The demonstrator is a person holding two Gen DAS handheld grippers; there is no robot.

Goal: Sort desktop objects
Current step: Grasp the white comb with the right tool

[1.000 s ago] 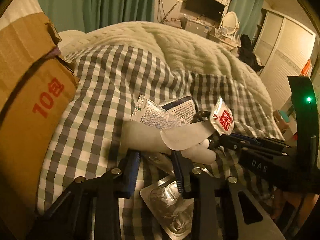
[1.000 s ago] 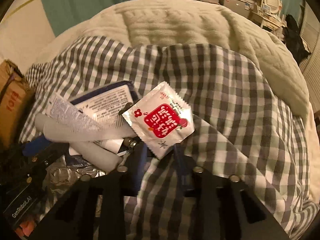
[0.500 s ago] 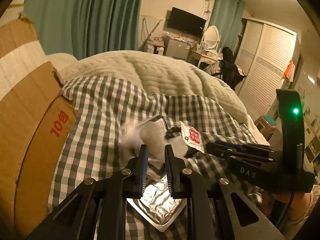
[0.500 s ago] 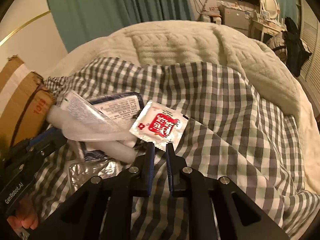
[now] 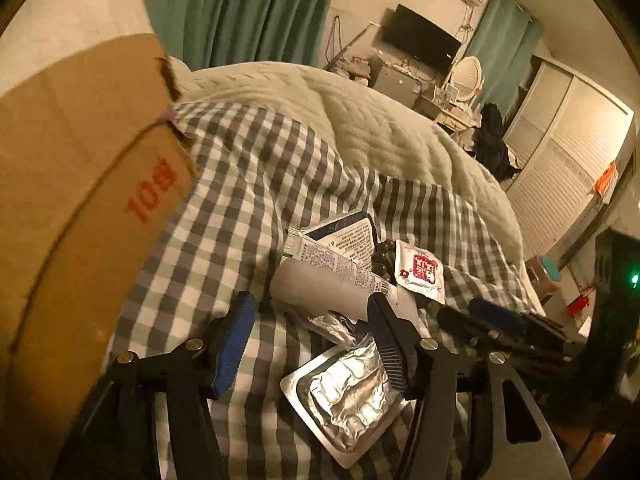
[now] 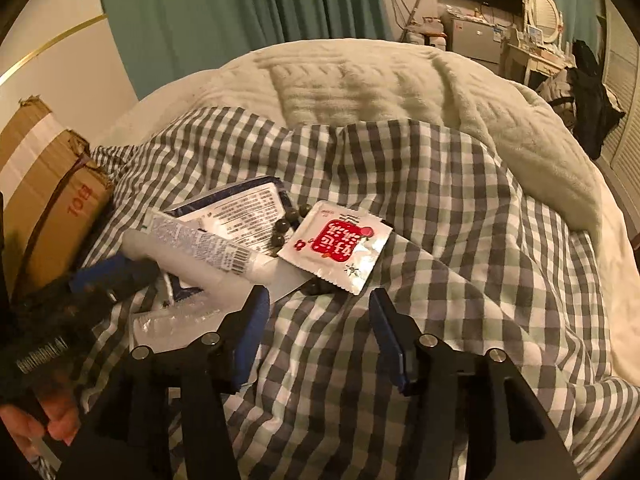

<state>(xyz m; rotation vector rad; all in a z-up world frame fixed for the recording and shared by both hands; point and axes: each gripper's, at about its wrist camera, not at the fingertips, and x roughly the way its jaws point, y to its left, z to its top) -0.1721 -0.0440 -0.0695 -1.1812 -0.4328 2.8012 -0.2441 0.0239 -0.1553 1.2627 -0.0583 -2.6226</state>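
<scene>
A pile of small things lies on the checked cloth (image 6: 420,208): a red-and-white sachet (image 6: 340,246), a white tube (image 5: 320,280), a printed blue-edged packet (image 6: 244,210), dark beads (image 6: 286,226) and a foil blister pack (image 5: 348,390). My left gripper (image 5: 312,332) is open and empty, its fingers on either side of the tube's near end and above the foil pack. My right gripper (image 6: 320,320) is open and empty just in front of the sachet (image 5: 420,272). The left gripper (image 6: 116,272) also shows in the right wrist view.
A cardboard box (image 5: 80,200) stands at the left, beside the pile; it also shows in the right wrist view (image 6: 44,196). A cream blanket (image 6: 400,84) covers the bed beyond the cloth. Curtains, a television and a wardrobe are far behind.
Both grippers were shut half a second ago and now stand wide open. The sachet and the tube lie on the pile. The left gripper has swung left toward the box.
</scene>
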